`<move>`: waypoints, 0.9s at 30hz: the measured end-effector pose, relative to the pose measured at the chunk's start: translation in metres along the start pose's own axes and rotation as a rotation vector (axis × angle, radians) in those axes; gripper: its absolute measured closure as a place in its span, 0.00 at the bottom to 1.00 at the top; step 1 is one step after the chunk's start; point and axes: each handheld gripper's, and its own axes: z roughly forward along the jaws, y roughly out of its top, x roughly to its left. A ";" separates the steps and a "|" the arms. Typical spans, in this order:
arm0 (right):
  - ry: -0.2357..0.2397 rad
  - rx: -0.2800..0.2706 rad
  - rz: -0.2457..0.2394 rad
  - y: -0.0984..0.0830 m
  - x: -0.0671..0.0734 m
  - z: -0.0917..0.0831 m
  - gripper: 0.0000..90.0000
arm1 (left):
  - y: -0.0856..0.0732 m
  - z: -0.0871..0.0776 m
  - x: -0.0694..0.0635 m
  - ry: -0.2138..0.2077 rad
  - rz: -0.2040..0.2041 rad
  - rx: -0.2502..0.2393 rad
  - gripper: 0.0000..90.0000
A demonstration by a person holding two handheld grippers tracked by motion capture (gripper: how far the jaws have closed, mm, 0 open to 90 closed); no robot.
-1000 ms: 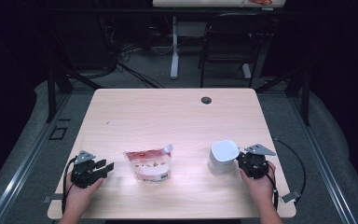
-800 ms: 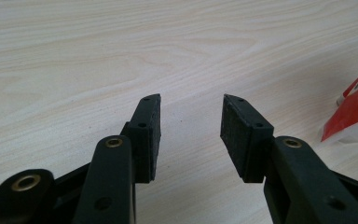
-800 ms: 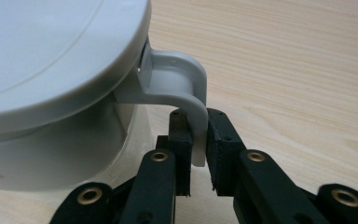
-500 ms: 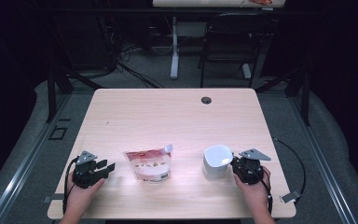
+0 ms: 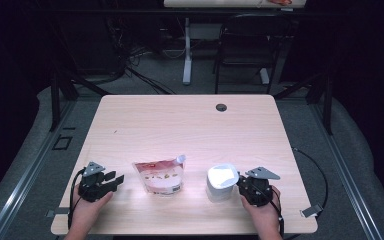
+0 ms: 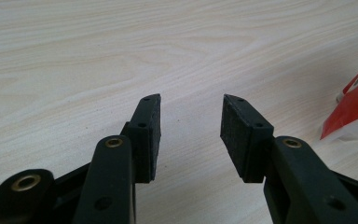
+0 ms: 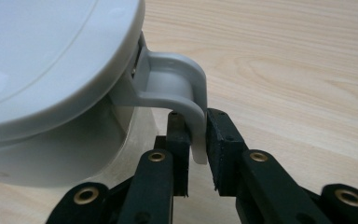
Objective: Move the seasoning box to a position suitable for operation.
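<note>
A white lidded container (image 5: 222,181) stands on the table (image 5: 190,130) near its front right. Its grey handle (image 7: 177,81) sits between the pads of my right gripper (image 5: 240,186), which grips it from the right. The jaws have just been opening slightly, and in the right gripper view (image 7: 198,119) both pads still lie against the handle. A red and clear pouch (image 5: 161,176) lies flat at front centre. Left of it my left gripper (image 5: 117,180) rests open on the wood with nothing between its pads (image 6: 190,112). The pouch's corner (image 6: 354,102) shows at the right edge of the left gripper view.
A dark cable hole (image 5: 221,107) sits in the far part of the tabletop. Cables trail from both grippers over the front edge. Behind the table stand a chair (image 5: 242,55) and a desk leg (image 5: 186,50) on the grey floor.
My right hand has slid the white container leftward and a little nearer the front edge, closer to the pouch. The left hand and the pouch have stayed put.
</note>
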 end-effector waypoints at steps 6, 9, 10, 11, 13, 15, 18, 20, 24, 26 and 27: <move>0.037 0.001 0.014 -0.004 0.001 -0.007 0.87 | 0.000 0.000 0.000 0.004 -0.003 -0.006 0.64; 0.045 0.001 0.006 -0.007 0.002 -0.010 0.87 | 0.000 0.000 0.000 0.005 -0.004 -0.006 0.64; 0.043 0.009 -0.001 -0.007 0.003 -0.011 0.88 | 0.000 0.000 0.000 0.005 -0.005 -0.006 0.64; 0.044 0.006 -0.009 -0.008 0.004 -0.012 0.88 | 0.000 0.000 0.000 0.006 -0.005 -0.006 0.64; 0.044 0.014 -0.033 -0.009 0.006 -0.014 0.89 | 0.000 0.000 0.000 0.006 -0.004 -0.006 0.64; 0.037 0.018 -0.059 -0.011 0.010 -0.017 0.90 | 0.000 -0.001 0.000 0.004 -0.003 -0.003 0.64; 0.038 0.027 -0.069 -0.013 0.012 -0.020 0.90 | 0.000 -0.001 0.001 0.002 -0.001 0.003 0.64; 0.051 0.025 -0.064 -0.013 0.012 -0.021 0.90 | 0.000 -0.001 0.001 0.002 -0.001 0.002 0.64; 0.053 0.023 -0.062 -0.014 0.011 -0.022 0.90 | 0.000 -0.001 0.001 0.003 -0.003 -0.004 0.64; 0.059 0.020 -0.063 -0.014 0.011 -0.023 0.90 | 0.000 -0.001 0.001 0.003 -0.003 -0.004 0.64; 0.059 0.016 -0.068 -0.014 0.011 -0.024 0.90 | -0.001 -0.001 0.001 0.003 -0.003 -0.004 0.64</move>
